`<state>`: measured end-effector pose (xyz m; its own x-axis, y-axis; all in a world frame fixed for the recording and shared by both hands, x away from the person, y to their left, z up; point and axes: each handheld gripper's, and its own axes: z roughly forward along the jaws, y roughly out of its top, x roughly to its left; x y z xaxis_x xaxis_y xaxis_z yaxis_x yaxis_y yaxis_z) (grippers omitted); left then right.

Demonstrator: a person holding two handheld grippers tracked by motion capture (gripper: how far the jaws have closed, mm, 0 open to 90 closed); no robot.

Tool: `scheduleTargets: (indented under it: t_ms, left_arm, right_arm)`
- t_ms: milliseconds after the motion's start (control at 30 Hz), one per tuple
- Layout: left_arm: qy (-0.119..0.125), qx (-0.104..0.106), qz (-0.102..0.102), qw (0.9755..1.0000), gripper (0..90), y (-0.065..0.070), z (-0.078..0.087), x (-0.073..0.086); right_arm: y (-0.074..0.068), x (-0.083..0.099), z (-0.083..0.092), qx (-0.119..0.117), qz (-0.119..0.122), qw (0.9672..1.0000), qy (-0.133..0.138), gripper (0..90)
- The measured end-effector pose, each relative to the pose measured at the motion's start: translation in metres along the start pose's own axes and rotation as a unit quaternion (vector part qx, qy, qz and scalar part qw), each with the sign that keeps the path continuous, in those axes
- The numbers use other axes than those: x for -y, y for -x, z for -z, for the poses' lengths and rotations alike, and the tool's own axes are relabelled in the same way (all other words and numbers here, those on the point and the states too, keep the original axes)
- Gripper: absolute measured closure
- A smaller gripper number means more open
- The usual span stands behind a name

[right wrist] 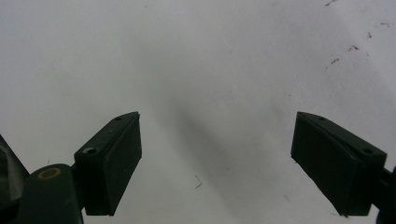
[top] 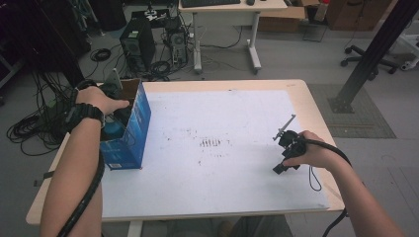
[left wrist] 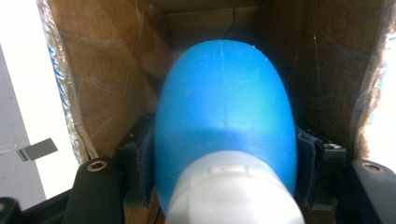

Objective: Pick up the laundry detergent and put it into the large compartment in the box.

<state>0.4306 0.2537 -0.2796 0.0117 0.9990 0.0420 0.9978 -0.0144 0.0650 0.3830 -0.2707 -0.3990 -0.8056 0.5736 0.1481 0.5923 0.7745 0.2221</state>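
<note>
Pale wood frames my tabletop (top: 306, 106), most of it covered by a white sheet (top: 222, 148) with a few dark scuffs near its middle. Beyond the far edge I see grey floor, a second desk (top: 232, 10), two computer towers (top: 138, 42) amid tangled black cables, a slanted black post (top: 375, 49) on the right and an office chair base behind it. At the sheet's left edge stands an open blue cardboard box (top: 131, 136), brown inside. My left gripper (top: 116, 111) reaches down into it, the box walls close on both sides; its jaws sit narrow against the flanks of a blue bottle (left wrist: 224, 107) with a white cap, which is inside the box. Whether the pads press it I cannot tell. My right gripper (top: 286, 153) hangs over bare sheet near the right edge, jaws wide and empty.
</note>
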Motion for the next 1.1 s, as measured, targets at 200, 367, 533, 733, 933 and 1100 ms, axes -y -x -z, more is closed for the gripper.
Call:
scheduleTargets:
  t_ms: [200, 367, 533, 733, 933, 1100]
  left_arm:
    - [0.001, 0.002, 0.002, 1.0000, 29.4, -0.001, 0.000, 0.003]
    - [0.002, -0.001, 0.001, 1.0000, 25.9, -0.002, 0.003, 0.004]
    - [-0.001, -0.006, -0.005, 1.0000, 25.0, 0.000, 0.004, 0.005]
    - [-0.001, -0.006, -0.005, 1.0000, 24.4, -0.001, 0.008, 0.005]
    - [0.002, -0.011, -0.004, 0.9999, 21.7, -0.002, 0.016, 0.004]
    - [0.003, -0.011, -0.007, 0.9999, 23.0, 0.000, 0.021, 0.005]
  right_arm:
    - [-0.001, 0.001, 0.001, 0.002, 0.000, 1.0000, 0.001, 16.6]
    - [0.000, 0.001, 0.002, 0.002, 0.000, 1.0000, 0.003, 16.5]
    - [-0.001, 0.000, 0.000, 0.000, 0.001, 1.0000, 0.001, 16.5]
    - [0.000, 0.000, 0.000, -0.001, 0.002, 1.0000, 0.001, 16.5]
    - [0.001, 0.000, 0.000, 0.000, 0.001, 1.0000, 0.002, 16.5]
    - [0.000, -0.001, 0.000, -0.001, 0.003, 1.0000, 0.002, 16.5]
